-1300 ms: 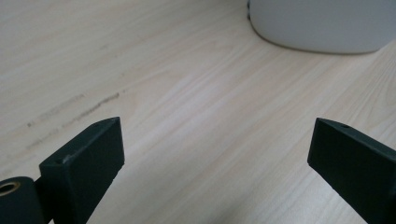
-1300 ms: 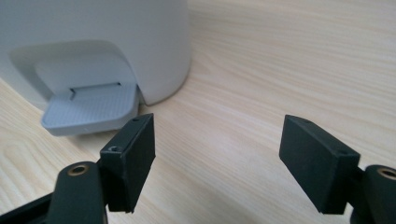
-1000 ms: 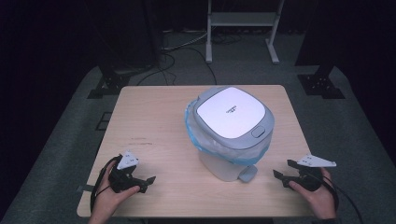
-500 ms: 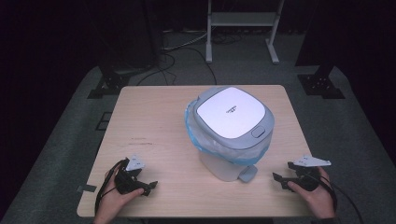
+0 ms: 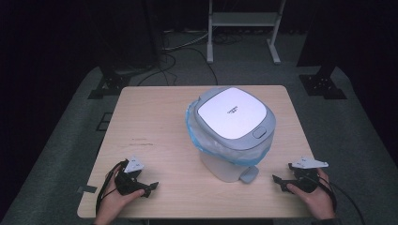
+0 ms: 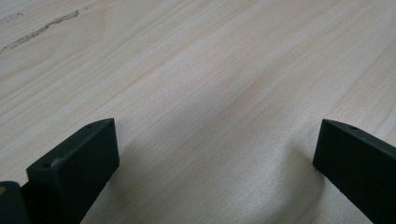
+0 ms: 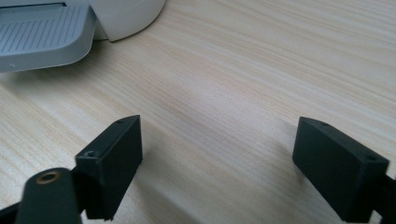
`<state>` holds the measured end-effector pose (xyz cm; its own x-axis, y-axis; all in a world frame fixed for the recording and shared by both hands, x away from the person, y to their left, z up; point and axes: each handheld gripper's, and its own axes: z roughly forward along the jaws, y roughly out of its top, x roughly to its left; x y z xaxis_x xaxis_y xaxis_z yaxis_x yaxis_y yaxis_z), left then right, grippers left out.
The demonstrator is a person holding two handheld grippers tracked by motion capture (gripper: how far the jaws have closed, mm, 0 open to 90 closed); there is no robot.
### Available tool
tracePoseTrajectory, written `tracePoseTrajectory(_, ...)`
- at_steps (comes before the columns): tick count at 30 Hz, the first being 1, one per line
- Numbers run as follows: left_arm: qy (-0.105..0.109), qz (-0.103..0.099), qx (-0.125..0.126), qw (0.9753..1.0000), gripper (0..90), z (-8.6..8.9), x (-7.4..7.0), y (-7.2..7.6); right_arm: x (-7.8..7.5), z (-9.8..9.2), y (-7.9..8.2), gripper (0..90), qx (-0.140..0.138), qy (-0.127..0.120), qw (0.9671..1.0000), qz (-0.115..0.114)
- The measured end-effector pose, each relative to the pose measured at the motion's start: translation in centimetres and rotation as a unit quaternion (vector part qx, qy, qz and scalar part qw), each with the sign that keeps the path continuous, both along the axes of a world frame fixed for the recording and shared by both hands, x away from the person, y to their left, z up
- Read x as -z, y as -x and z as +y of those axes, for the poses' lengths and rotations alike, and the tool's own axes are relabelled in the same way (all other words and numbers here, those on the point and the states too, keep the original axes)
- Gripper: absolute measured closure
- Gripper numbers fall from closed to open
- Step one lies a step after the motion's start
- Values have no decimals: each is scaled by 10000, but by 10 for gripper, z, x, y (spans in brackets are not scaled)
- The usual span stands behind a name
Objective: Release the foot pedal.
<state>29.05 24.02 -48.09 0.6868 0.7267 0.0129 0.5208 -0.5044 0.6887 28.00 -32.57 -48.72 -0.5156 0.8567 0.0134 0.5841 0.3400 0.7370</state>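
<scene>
From above, my left gripper (image 5: pixel 151 186) and right gripper (image 5: pixel 277 180) rest at the table's (image 5: pixel 155 117) near edge, flanking the lidded pedal bin (image 5: pixel 232 133); its lid lettering is unreadable. My left jaws stand spread over bare wood. My right jaws stand spread, with the bin's grey pedal (image 7: pixel 42 35) ahead.

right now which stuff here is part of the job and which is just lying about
In the job:
pedal bin with blue liner
left tongs, open
right tongs, open

Just about:
metal stand
floor cables
</scene>
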Motion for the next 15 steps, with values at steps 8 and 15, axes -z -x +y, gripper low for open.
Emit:
tracePoseTrajectory(8, 125, -123, 51, 9998, 0, 2, 3, 1, 0, 1, -1, 123, 26, 6, 10000, 12)
tracePoseTrajectory(15, 123, -126, 36, 9998, 0, 2, 3, 1, 0, 2, -2, 109, 73, 19, 10000, 23)
